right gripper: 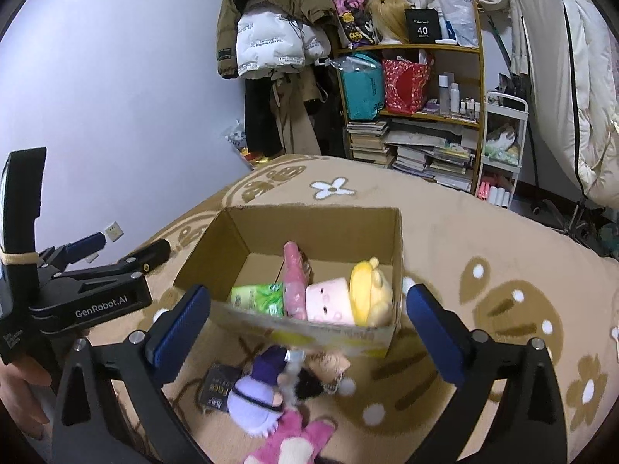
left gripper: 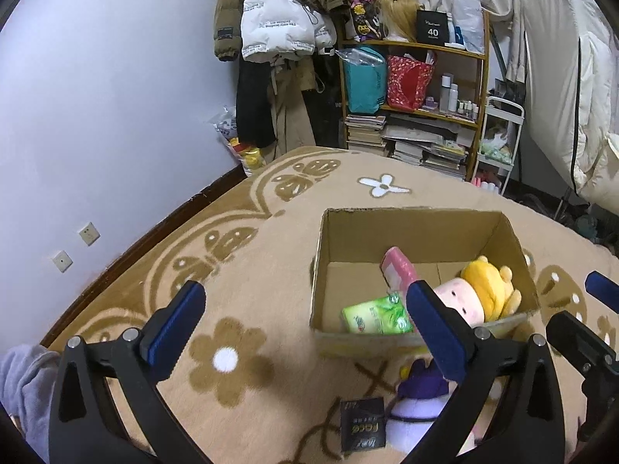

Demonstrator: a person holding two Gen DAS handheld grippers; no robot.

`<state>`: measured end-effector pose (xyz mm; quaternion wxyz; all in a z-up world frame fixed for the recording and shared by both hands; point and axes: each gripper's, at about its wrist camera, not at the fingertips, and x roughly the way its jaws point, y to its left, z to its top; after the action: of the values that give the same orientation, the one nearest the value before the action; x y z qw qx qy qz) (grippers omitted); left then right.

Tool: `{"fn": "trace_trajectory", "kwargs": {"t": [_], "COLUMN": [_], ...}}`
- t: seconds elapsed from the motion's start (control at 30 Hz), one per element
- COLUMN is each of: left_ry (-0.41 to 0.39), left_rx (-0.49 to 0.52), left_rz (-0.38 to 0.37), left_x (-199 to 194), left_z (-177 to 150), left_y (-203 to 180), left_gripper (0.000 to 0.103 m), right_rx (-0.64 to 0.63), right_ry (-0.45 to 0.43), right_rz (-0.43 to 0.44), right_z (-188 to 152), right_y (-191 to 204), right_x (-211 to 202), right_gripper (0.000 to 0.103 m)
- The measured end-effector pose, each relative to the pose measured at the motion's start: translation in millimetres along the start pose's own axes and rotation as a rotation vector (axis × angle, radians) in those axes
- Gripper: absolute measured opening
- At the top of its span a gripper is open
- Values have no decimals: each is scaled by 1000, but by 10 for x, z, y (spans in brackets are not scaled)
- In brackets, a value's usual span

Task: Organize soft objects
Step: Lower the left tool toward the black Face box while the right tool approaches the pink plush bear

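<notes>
A lived-in bedroom at home. Coats (left gripper: 278,19) hang on the far wall beside a crowded wooden shelf (left gripper: 414,89) of books, bags and bottles. White bedding (left gripper: 572,77) hangs at far right over a flowered beige carpet (left gripper: 232,270).

The cardboard box (right gripper: 216,255) is matt brown paperboard, the green tissue pack (left gripper: 377,315) and pink pack (right gripper: 294,282) are glossy plastic film, the yellow-haired doll (left gripper: 485,292) and purple plush (right gripper: 255,398) are soft fuzzy cloth, and the blanket (left gripper: 247,270) beneath is napped fleece.

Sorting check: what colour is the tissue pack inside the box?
Green tissue pack, clearest in the right wrist view, inside the cardboard box.
</notes>
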<state>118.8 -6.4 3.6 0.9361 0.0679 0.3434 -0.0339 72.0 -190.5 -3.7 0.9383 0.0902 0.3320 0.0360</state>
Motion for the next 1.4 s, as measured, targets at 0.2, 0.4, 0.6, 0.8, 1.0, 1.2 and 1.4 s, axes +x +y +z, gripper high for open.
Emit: {"fn": "trace_trajectory", "kwargs": {"t": [0.2, 0.4, 0.6, 0.8, 1.0, 1.2, 1.4], "left_ry": [34, 71, 96, 158, 231, 295, 346], "left_rx": [9, 1, -3, -5, -2, -19, -21], "left_rz": [-14, -20, -9, -12, 44, 30, 17], "left_x": [-139, -193, -160, -21, 168, 358, 534], "left_z": [-128, -293, -421, -539, -713, -846, -919], "left_y": [18, 51, 77, 78, 78, 51, -2], "left_gripper": [103, 103, 103, 103, 103, 103, 103], "right_rx": [0, -5, -3, -2, 0, 22, 25], "right_ry": [26, 67, 119, 174, 247, 293, 367], "right_rz": [-17, -25, -47, -43, -47, -35, -28], "right_z": [-129, -304, -478, -633, -778, -894, -955], "right_y": [30, 98, 142, 142, 139, 95, 104], "right_x": [-143, -216, -213, -154, -2, 149, 321], "right_gripper": [103, 103, 103, 103, 103, 103, 100]}}
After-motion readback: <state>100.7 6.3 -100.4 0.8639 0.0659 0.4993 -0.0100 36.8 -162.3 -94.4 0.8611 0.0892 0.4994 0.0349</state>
